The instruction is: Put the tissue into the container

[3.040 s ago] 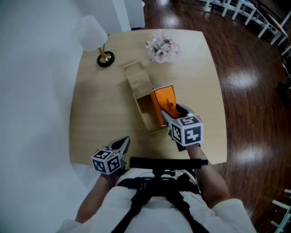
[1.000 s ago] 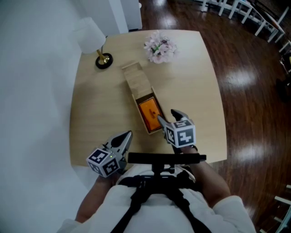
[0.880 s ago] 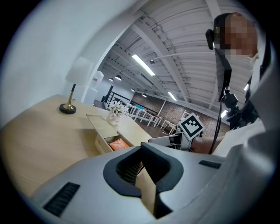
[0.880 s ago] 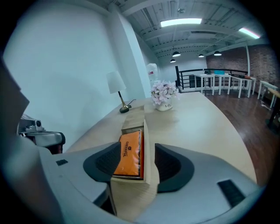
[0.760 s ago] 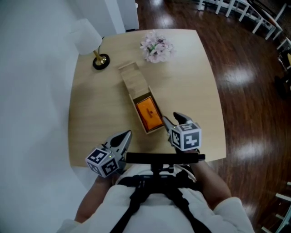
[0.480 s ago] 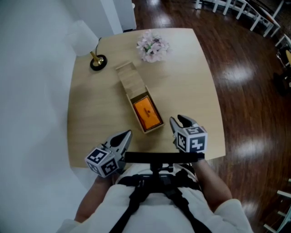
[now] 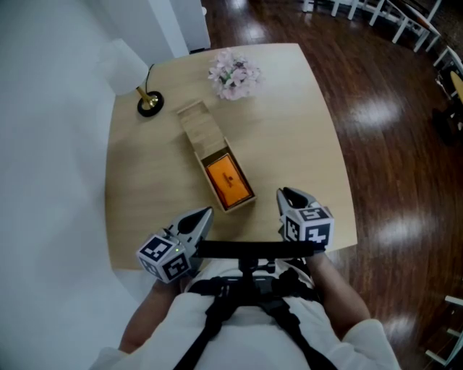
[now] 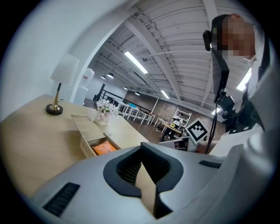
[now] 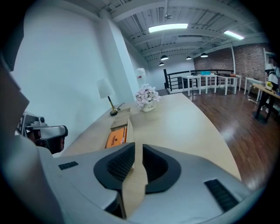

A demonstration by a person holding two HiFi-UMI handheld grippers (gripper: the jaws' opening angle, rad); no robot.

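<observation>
The orange tissue pack (image 7: pixel 228 181) lies flat in the open end of the long wooden container (image 7: pixel 197 124), whose sliding lid covers the far half. My right gripper (image 7: pixel 287 195) hovers to the right of the box's near end, apart from it. Its jaws have just been closing to a narrow slit, with nothing between them (image 9: pixel 138 148). The left gripper (image 7: pixel 204 214) rests at the near table edge, below and left of the box, its pads meeting and empty (image 8: pixel 141 151). Both gripper views show the tissue pack (image 8: pixel 103 148) (image 9: pixel 116 136) ahead in the box.
A brass-footed lamp (image 7: pixel 148 102) stands at the far left and a pot of pale flowers (image 7: pixel 233 72) at the far middle. The table (image 7: pixel 304 130) ends at dark wood floor on the right. White chairs (image 7: pixel 391 14) stand beyond.
Three seconds ago the right gripper held the orange pack upright over the box. The pack now lies inside, and that gripper has drawn back to the right with its jaws narrowed. The left gripper barely shifted.
</observation>
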